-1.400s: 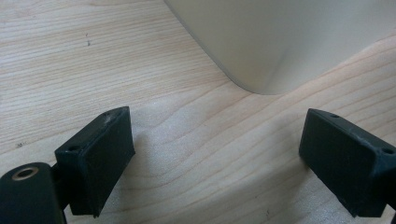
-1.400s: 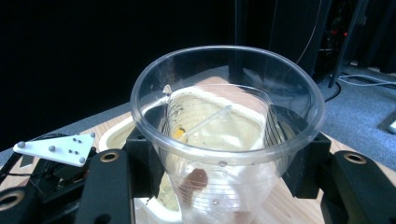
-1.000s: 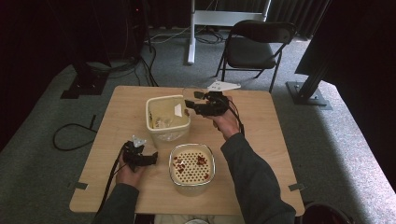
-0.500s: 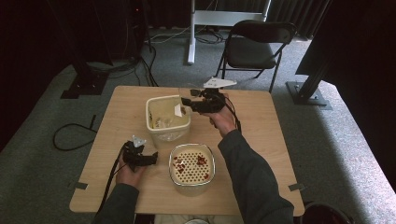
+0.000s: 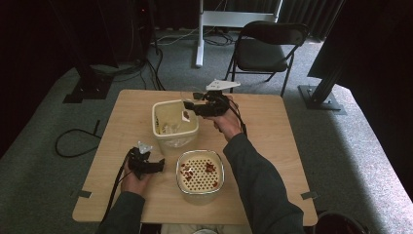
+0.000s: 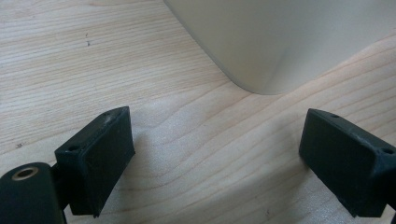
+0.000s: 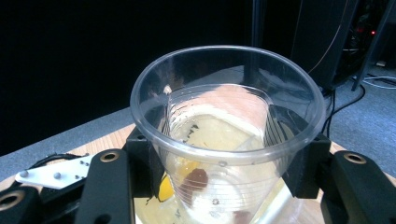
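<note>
My right gripper [image 5: 191, 109] is shut on a clear plastic cup [image 5: 186, 113] and holds it over the right rim of a tall cream tub [image 5: 168, 138]. In the right gripper view the cup [image 7: 224, 140] sits between both pads of the gripper [image 7: 224, 154], with a little yellowish liquid and dark red bits showing through its lower part. A cream bowl with a perforated insert [image 5: 200, 170] holds red pieces at the table's front. My left gripper [image 5: 155, 165] rests open on the wood left of that bowl. Its jaws [image 6: 215, 149] stand wide apart with nothing between them.
A cream container wall [image 6: 280, 42] rises just beyond the left gripper's jaws. The wooden table [image 5: 272, 141] has bare room on its right half and far left. A folding chair [image 5: 265, 46] stands behind the table, and cables lie on the floor at the left.
The right gripper with the cup has edged slightly to the left over the tub. The left gripper has not moved.
</note>
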Tool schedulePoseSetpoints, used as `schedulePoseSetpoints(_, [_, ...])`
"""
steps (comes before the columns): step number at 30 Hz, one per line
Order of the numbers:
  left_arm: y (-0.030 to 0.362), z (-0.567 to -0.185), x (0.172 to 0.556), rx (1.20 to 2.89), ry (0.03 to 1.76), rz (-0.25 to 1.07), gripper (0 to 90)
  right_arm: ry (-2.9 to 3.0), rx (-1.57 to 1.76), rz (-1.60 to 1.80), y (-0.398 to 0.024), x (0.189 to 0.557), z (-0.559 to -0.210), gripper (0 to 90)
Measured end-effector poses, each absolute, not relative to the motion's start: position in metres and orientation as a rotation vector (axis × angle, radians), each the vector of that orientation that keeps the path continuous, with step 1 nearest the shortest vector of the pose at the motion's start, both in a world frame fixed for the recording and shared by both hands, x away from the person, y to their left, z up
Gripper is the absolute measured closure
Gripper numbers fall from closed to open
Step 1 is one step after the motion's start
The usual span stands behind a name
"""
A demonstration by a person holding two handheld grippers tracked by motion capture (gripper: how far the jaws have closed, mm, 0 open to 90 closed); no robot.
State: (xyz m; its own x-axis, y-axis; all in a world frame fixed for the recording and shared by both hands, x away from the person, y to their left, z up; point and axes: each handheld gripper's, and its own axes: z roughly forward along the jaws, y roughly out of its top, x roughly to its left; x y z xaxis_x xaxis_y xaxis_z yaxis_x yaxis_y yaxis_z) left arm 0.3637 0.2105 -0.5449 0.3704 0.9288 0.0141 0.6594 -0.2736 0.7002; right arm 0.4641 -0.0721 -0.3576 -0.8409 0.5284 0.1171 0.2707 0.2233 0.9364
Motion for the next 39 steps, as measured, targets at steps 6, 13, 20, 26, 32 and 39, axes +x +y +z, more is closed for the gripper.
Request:
schedulePoseSetpoints(6, [0.210,-0.545,0.364,2.026,1.367,0.576,10.6,2.278,0.756,1.676,-0.067,0.466,-0.351,40.9])
schedulePoseSetpoints(13, [0.211,-0.545,0.364,2.029,1.366,0.575,10.6,2.301,0.738,1.684,-0.053,0.469,-0.347,40.8])
schedulePoseSetpoints(20, [0.211,-0.545,0.364,2.029,1.366,0.574,10.6,2.324,0.732,1.680,-0.035,0.474,-0.346,40.5])
schedulePoseSetpoints(26, [0.211,-0.545,0.364,2.029,1.366,0.575,10.6,2.345,0.746,1.692,-0.023,0.477,-0.349,39.9])
schedulePoseSetpoints(32, [0.211,-0.545,0.364,2.029,1.367,0.575,10.7,2.378,0.727,1.695,-0.015,0.478,-0.353,34.3])
schedulePoseSetpoints(39, [0.211,-0.545,0.364,2.031,1.366,0.572,10.6,2.396,0.726,1.682,-0.008,0.479,-0.357,33.9])
